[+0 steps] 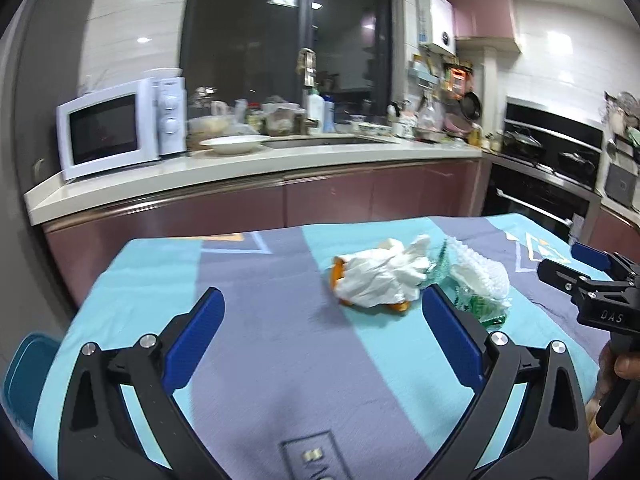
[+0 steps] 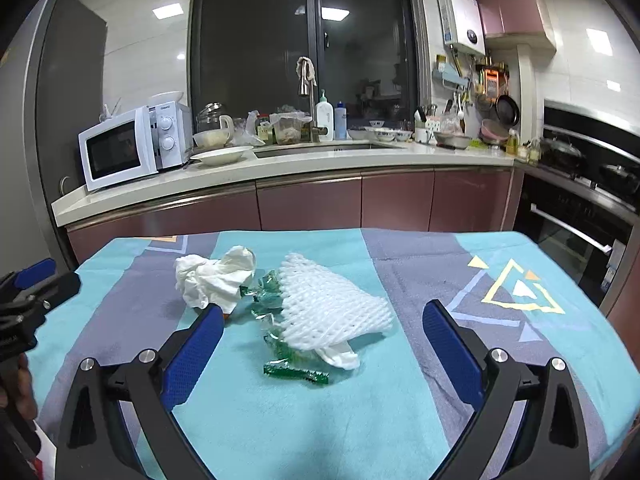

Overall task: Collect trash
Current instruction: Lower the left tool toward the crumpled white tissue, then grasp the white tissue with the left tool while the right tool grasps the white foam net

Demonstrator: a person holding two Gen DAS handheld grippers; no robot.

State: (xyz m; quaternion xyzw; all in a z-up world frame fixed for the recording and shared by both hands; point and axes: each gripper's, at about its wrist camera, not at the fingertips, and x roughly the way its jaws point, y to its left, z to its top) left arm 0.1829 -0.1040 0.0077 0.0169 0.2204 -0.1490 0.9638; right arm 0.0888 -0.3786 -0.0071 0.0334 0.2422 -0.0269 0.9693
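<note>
Trash lies ahead of both wide-open, empty claws on the counter: crumpled tissue, foam net, green wrapper. All look light, soft; pinch any raised fold.

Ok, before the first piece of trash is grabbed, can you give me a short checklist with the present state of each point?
1. Left gripper open and empty: ok.
2. Right gripper open and empty: ok.
3. Crumpled tissue lies free on the tablecloth: ok.
4. Foam net in front of right gripper: ok.
5. Green plastic wrapper partly under the net: not ok.
6. Trash bin within reach: cannot tell.
</note>
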